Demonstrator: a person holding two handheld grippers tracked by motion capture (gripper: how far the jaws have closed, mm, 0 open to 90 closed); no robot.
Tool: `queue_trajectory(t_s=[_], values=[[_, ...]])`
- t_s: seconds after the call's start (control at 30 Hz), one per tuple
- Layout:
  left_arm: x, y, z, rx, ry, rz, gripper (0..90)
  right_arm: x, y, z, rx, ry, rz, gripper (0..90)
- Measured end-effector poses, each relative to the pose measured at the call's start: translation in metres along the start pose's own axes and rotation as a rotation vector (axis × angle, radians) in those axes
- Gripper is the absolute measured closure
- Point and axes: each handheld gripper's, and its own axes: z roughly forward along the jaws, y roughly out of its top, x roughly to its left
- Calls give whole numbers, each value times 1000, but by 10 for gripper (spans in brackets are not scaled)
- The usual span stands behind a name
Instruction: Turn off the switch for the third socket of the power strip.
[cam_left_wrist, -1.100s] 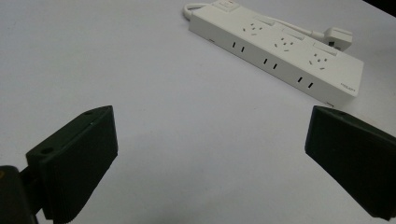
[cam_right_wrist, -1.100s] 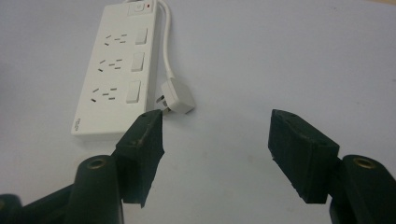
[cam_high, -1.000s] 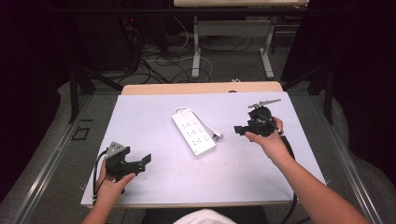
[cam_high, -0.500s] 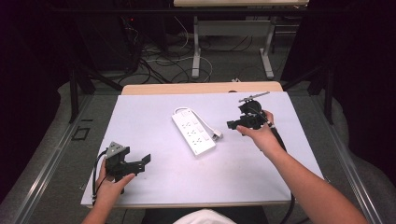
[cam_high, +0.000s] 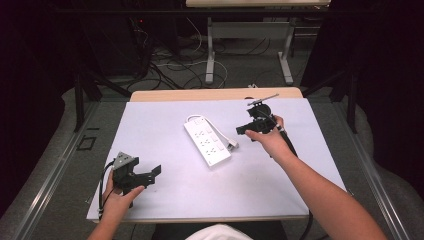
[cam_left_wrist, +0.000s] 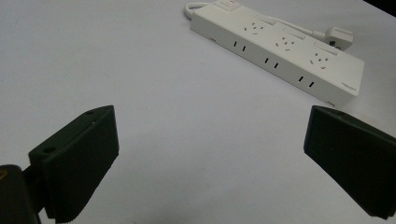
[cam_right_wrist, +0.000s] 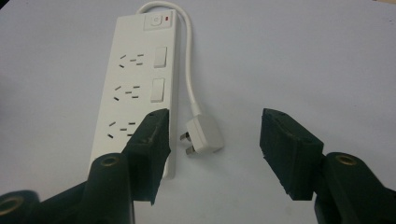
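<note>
From the high view we see the white power strip (cam_high: 207, 143) lying flat at the middle of the white surface (cam_high: 165, 120), its plug (cam_high: 232, 145) just beside it, the left hand-held gripper (cam_high: 150, 174) open well apart from it and the right hand-held gripper (cam_high: 243, 130) open near the plug. In the left gripper view the strip (cam_left_wrist: 280, 51) looks to us rigid, light and smooth, best taken across its narrow sides; small print on its side is unreadable. In the right gripper view the jaws stand apart just short of the plug (cam_right_wrist: 202, 136), a small hard body on a pliant cord (cam_right_wrist: 189, 77) that we judge the easier hold.
</note>
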Motion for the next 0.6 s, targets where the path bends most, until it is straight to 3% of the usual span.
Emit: queue_trajectory(t_s=[0.6], values=[[0, 0, 0, 1, 0, -2, 38, 9, 9, 21, 33, 35, 24, 585]])
